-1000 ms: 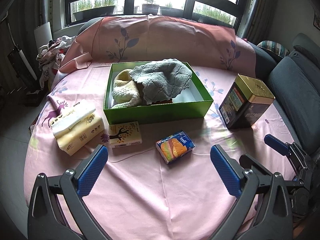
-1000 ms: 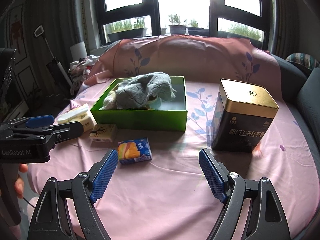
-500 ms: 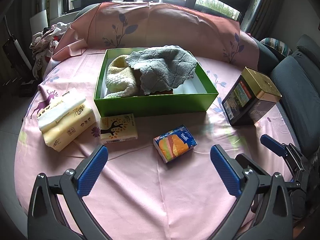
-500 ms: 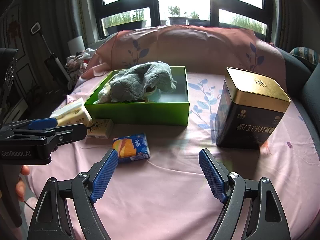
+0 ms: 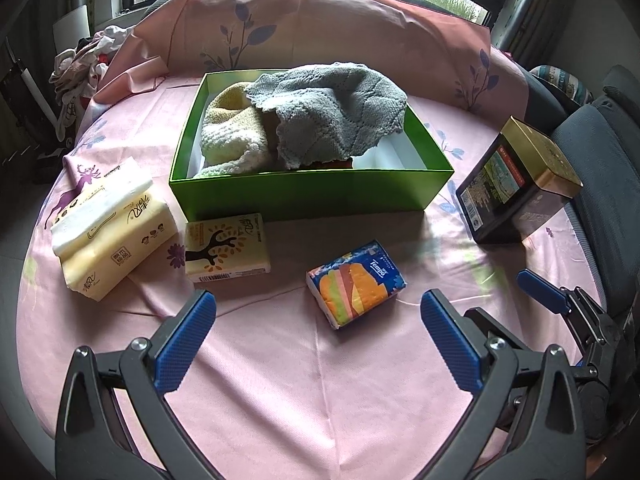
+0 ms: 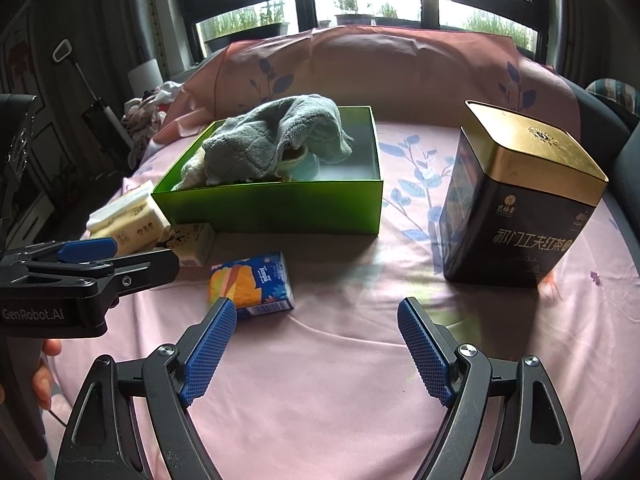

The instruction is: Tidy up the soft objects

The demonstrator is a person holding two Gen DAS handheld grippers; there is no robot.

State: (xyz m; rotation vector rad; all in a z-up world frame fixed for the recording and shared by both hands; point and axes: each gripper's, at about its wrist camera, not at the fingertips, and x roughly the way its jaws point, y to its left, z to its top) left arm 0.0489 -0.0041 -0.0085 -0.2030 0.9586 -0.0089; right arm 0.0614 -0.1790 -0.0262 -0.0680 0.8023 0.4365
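Note:
A green box (image 5: 304, 196) (image 6: 276, 208) on the pink-clothed table holds a grey cloth (image 5: 332, 116) (image 6: 276, 140) and a cream towel (image 5: 232, 136). In front of it lie a blue-orange tissue pack (image 5: 356, 284) (image 6: 252, 284), a yellow tree-print tissue pack (image 5: 226, 248) (image 6: 192, 240) and a large yellow tissue pack (image 5: 108, 236) (image 6: 124, 224). My left gripper (image 5: 316, 344) is open and empty, just short of the blue-orange pack. My right gripper (image 6: 316, 348) is open and empty, right of that pack.
A black and gold tea tin (image 5: 516, 192) (image 6: 520, 204) stands at the right of the table. A grey sofa (image 5: 600, 168) lies beyond the right edge. A heap of clothes (image 5: 80, 60) sits at the far left. The pink cloth rises over a backrest (image 5: 332, 28) behind the box.
Both grippers have moved forward and lower toward the table; the box and tissue packs appear larger and nearer. Both stay open. Nothing on the table has moved.

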